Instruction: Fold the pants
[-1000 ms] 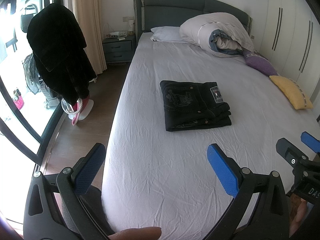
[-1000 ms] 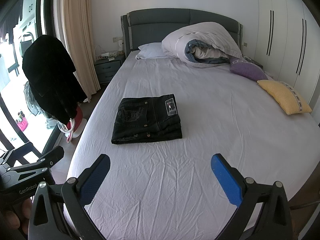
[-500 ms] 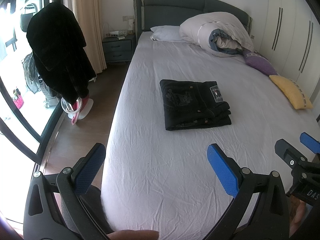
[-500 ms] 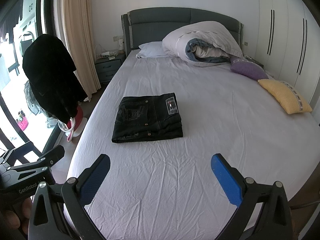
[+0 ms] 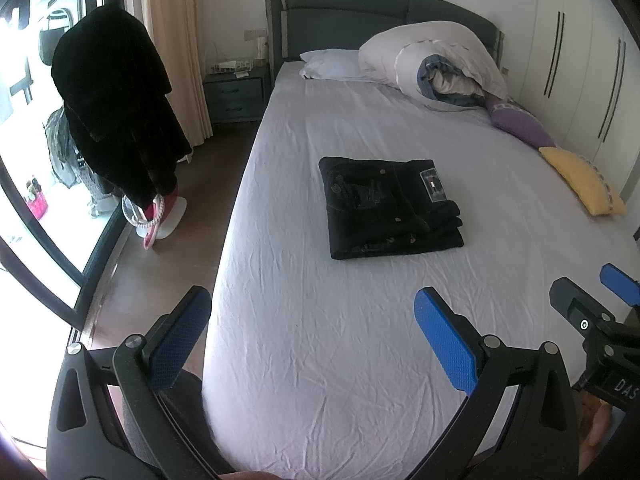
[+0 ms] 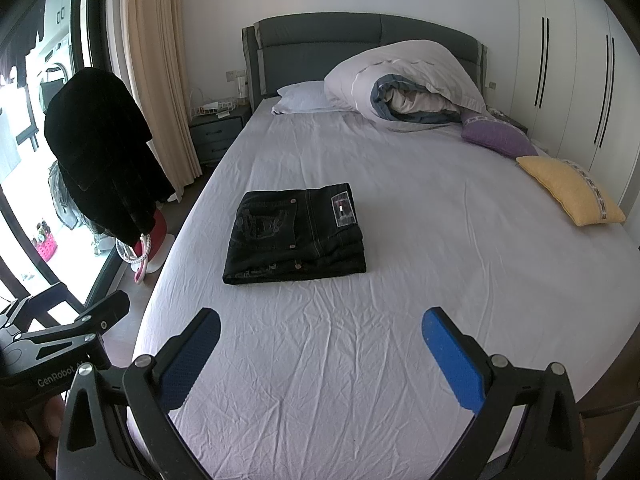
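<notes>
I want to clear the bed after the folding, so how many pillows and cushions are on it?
3: a white pillow at the headboard, a purple cushion beside the rolled duvet, and a yellow cushion near the right edge. The duvet may hide more.

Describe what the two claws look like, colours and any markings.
Both the left claw and the right claw have black skeletal frames with silver rivets and dimpled blue pads. White lettering on the left one's body reads "GenRobot"; the right's shows "DAS".

Left tool (image 5: 312, 340), right tool (image 6: 320, 356): black frames, blue textured pads, silver screws, "GenRobot" mark.
</notes>
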The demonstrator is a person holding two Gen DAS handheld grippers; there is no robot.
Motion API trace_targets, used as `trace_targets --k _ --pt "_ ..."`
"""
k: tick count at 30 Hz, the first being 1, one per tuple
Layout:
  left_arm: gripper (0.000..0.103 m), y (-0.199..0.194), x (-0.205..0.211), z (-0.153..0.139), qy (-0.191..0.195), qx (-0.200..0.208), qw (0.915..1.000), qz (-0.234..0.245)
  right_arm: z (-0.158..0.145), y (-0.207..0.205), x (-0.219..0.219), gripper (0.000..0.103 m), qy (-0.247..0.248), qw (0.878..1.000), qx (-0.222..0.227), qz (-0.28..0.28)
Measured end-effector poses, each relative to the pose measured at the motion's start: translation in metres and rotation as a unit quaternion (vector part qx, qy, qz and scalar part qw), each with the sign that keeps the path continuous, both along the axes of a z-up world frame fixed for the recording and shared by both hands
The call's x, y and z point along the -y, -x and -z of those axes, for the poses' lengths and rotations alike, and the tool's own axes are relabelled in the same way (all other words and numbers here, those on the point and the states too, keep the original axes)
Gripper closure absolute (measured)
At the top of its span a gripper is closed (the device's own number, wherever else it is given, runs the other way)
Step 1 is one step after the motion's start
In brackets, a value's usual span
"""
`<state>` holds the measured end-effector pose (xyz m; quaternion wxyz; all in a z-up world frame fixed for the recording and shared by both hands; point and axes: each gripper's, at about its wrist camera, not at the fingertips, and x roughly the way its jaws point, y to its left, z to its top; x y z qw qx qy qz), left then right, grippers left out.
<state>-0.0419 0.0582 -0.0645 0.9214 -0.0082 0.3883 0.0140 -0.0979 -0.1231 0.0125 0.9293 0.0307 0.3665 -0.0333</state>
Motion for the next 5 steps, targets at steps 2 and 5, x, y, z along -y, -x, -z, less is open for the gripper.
trace_targets --k 2,5 --pt "0.000 0.0012 0.0020 0.0023 -0.006 0.002 1.0000 0.003 -0.0005 -0.0004 0.0005 0.000 0.000 1.000 0.000 0.000" --pt "0.000 0.0028 0.0035 0.0046 -0.010 0.002 0.9999 0.006 -0.0003 0.0006 0.0007 0.000 -0.001 1.000 -0.001 0.001"
